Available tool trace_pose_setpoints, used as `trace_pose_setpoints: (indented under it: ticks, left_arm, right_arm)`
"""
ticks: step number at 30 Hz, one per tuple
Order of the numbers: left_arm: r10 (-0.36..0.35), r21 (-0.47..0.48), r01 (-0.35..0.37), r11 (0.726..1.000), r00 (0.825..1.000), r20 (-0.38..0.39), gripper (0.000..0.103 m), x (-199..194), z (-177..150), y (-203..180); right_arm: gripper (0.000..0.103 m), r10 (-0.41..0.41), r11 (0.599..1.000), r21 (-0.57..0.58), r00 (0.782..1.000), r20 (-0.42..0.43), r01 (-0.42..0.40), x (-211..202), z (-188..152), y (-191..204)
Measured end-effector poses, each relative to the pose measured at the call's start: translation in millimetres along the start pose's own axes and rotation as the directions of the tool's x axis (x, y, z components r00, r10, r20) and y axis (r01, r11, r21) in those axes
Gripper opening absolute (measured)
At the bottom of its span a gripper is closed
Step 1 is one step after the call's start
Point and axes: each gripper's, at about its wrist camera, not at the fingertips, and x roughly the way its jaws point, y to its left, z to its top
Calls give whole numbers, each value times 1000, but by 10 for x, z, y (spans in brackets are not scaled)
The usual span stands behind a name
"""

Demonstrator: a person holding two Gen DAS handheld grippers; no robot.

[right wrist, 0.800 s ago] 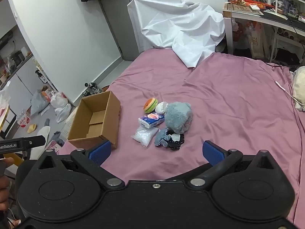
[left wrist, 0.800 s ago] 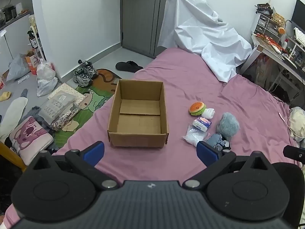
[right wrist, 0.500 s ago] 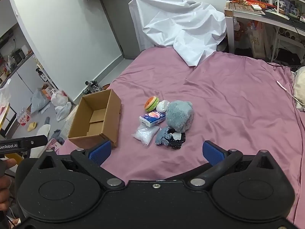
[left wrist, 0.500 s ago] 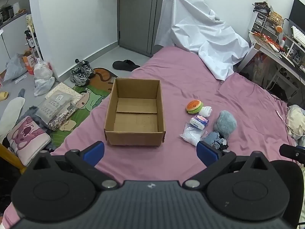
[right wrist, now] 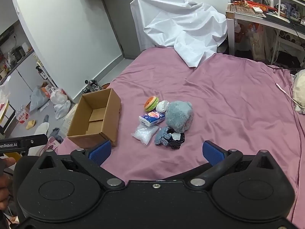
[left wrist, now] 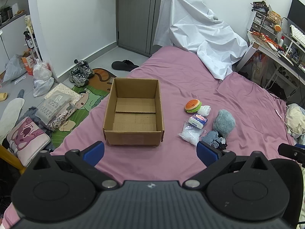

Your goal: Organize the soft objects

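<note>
An open cardboard box (left wrist: 134, 112) sits empty on the pink bed (left wrist: 190, 76); it also shows in the right wrist view (right wrist: 95, 118). To its right lies a cluster: a burger plush (left wrist: 193, 105), a white bundle (left wrist: 204, 110), a tissue pack (left wrist: 197, 121), a clear bag of white filling (left wrist: 190, 134), a grey-blue plush (left wrist: 224, 122) and a dark blue cloth (left wrist: 213, 138). The same cluster shows in the right wrist view, with the grey-blue plush (right wrist: 178, 115) and the tissue pack (right wrist: 152, 118). My left gripper (left wrist: 150, 150) is open and empty, near the box. My right gripper (right wrist: 156, 151) is open and empty, short of the cluster.
A white sheet (left wrist: 198, 38) drapes the bed's far end. A desk (left wrist: 276, 45) stands at the right. Shoes (left wrist: 80, 72), bags (left wrist: 42, 80) and a cartoon mat (left wrist: 83, 103) lie on the floor left of the bed. A white cable (right wrist: 286, 93) lies on the bed.
Both grippers have pulled back and risen a little, so the box and the cluster sit slightly farther off. Nothing on the bed has moved.
</note>
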Motion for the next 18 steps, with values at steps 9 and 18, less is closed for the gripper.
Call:
trace_pose_setpoints:
  ticks: [9, 18]
  left_arm:
    - [-1, 13, 1, 1000, 1000, 3, 102, -35, 4, -39]
    - [-4, 18, 4, 1000, 1000, 9, 102, -60, -8, -61]
  right_arm:
    - [103, -1, 1000, -5, 1000, 1, 1, -16, 3, 18]
    - [103, 0, 1000, -4, 1000, 5, 0, -39, 3, 8]
